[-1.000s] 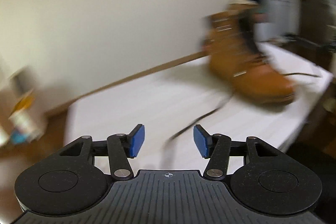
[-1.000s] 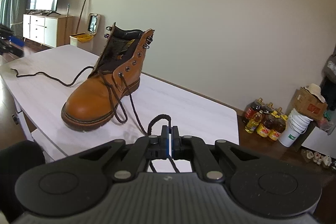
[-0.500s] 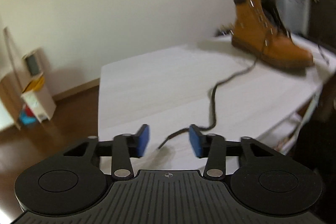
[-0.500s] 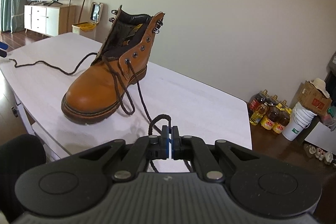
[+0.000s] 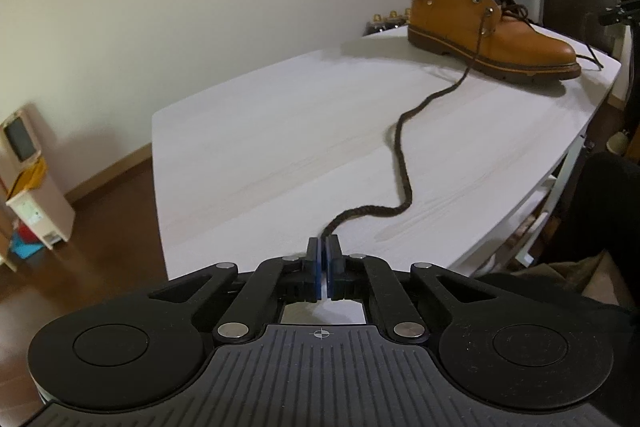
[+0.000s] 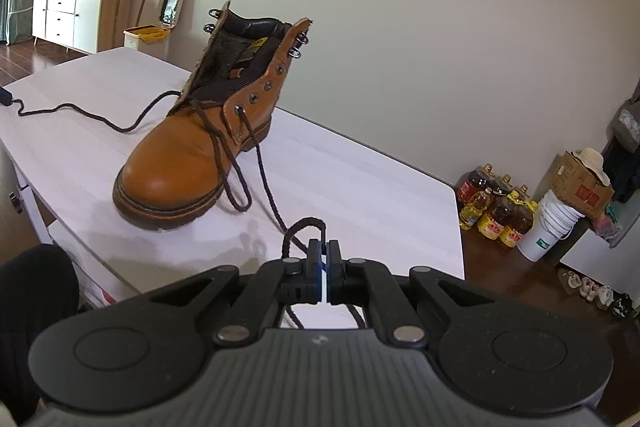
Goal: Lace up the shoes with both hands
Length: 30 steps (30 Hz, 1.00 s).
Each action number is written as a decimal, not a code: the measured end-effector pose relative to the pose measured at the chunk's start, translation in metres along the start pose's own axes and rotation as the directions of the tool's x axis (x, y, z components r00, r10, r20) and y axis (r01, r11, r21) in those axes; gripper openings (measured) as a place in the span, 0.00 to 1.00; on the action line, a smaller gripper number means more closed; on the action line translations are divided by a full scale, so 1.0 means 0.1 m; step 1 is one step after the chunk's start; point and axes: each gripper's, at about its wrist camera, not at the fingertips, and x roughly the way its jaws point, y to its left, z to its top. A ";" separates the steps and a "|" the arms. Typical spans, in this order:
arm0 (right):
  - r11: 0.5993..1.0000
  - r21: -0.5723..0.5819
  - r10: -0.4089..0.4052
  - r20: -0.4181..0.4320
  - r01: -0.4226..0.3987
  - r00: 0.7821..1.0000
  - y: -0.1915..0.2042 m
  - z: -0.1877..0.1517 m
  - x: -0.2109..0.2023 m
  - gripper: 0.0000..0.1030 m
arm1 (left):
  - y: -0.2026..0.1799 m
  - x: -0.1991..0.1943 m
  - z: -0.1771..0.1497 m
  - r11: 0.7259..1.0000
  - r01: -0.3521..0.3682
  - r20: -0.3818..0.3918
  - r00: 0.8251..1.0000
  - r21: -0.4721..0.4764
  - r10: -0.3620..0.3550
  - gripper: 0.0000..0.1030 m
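Boot (image 6: 188, 155) in tan leather, one only, stands upright on the white desk (image 5: 280, 147), well ahead of both our tongs. From its lower eyelets one dark lace (image 5: 404, 163) runs out in two ends. Our left tongs (image 5: 324, 259) have just been closing and now pinch the tip of one end at the near desk edge, the blue pads pressed together on it; from there that end snakes across the desk up to the boot, which sits at the far right corner in that view. Our right tongs (image 6: 324, 261) are clamped narrow on the other end, which loops up just above the pads and trails back to the boot's side.

Nothing lies on the desk between tongs and boot but the lace itself. On the floor by the wall we see a cluster of oil bottles (image 6: 496, 211), their count unclear, one white bucket (image 6: 548, 227) bearing a cardboard box (image 6: 580, 183), and a white cabinet (image 6: 68, 19) under a screen.
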 end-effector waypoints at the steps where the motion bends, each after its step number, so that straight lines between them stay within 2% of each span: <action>1: 1.000 -0.013 -0.001 0.002 0.001 1.000 0.02 0.01 0.02 0.03 | -0.01 -0.03 0.00 1.000 0.000 0.014 1.000 -0.013 0.000 0.02; 4: 0.999 -0.042 0.007 0.008 -0.006 1.000 0.08 0.01 0.08 0.03 | -0.01 -0.13 -0.03 0.999 0.004 0.034 0.999 -0.052 -0.003 0.02; 9: 0.999 -0.032 0.025 0.026 -0.024 0.999 0.07 -0.03 0.12 0.03 | -0.15 -0.29 -0.03 0.995 0.014 0.022 1.000 -0.099 -0.012 0.02; 12: 0.999 0.035 0.034 0.035 -0.035 0.999 -0.03 -0.07 0.13 0.03 | -0.26 -0.33 0.06 0.994 0.027 0.024 0.999 -0.108 -0.025 0.02; 15: 0.997 0.081 0.001 0.049 -0.005 0.999 -0.11 -0.11 0.16 0.03 | -0.30 -0.30 0.23 0.992 0.040 0.037 0.999 -0.120 -0.036 0.02; 18: 0.992 0.123 -0.038 0.053 0.031 0.998 -0.19 -0.14 0.18 0.03 | -0.37 -0.19 0.43 0.993 0.050 0.045 0.998 -0.105 -0.046 0.02; 22: 0.992 0.128 0.013 0.052 -0.020 0.999 -0.25 -0.18 0.27 0.03 | -0.52 0.09 0.69 0.994 0.097 0.036 0.995 -0.056 -0.095 0.02; 25: 0.990 0.129 0.043 0.050 -0.049 0.998 -0.26 -0.23 0.36 0.03 | -0.74 0.40 0.84 0.987 0.157 -0.010 0.988 0.019 -0.157 0.02; 28: 0.988 0.140 0.053 0.044 -0.059 0.998 -0.28 -0.28 0.45 0.03 | -0.86 0.50 0.88 0.980 0.187 -0.037 0.982 0.062 -0.185 0.03; 30: 0.988 0.144 0.054 0.038 -0.059 0.998 -0.30 -0.31 0.48 0.03 | -0.90 0.51 0.86 0.980 0.180 -0.047 0.983 0.088 -0.176 0.03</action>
